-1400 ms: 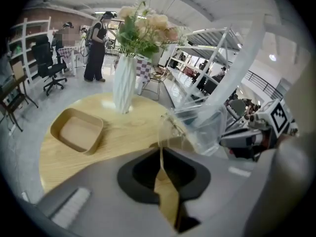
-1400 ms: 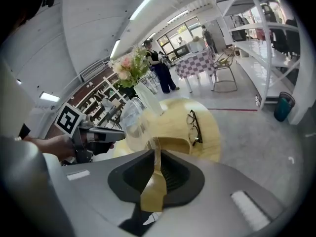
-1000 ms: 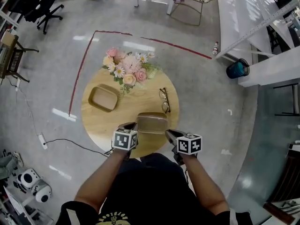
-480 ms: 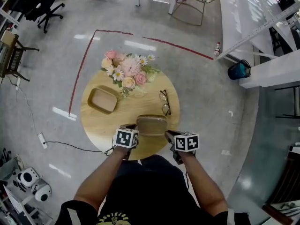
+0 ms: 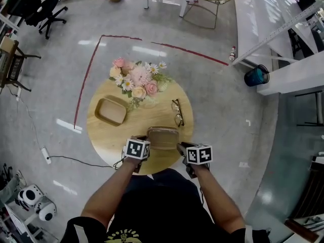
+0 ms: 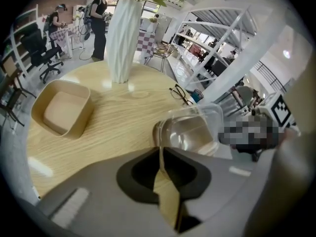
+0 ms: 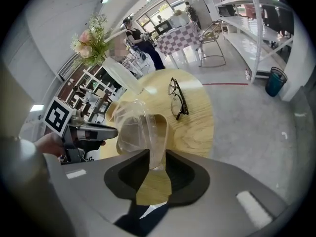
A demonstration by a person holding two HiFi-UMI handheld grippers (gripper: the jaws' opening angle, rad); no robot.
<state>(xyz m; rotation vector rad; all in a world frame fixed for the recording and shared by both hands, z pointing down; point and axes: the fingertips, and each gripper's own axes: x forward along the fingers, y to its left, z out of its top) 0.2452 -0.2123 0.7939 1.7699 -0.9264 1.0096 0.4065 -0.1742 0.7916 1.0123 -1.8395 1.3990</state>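
While clenching left gripper (image 6: 160,154) and right gripper (image 7: 155,162) on opposite rims of lid (image 5: 163,137), held low over near edge of table (image 5: 101,135); liable to buckle and pop free under uneven squeeze or pull, then slide off that edge

- I work in an open lab hall: grey concrete floor (image 5: 217,100), red tape line (image 5: 87,85) past my counter (image 5: 109,135).
- White racking (image 5: 283,24), an office chair (image 5: 35,9) beyond.
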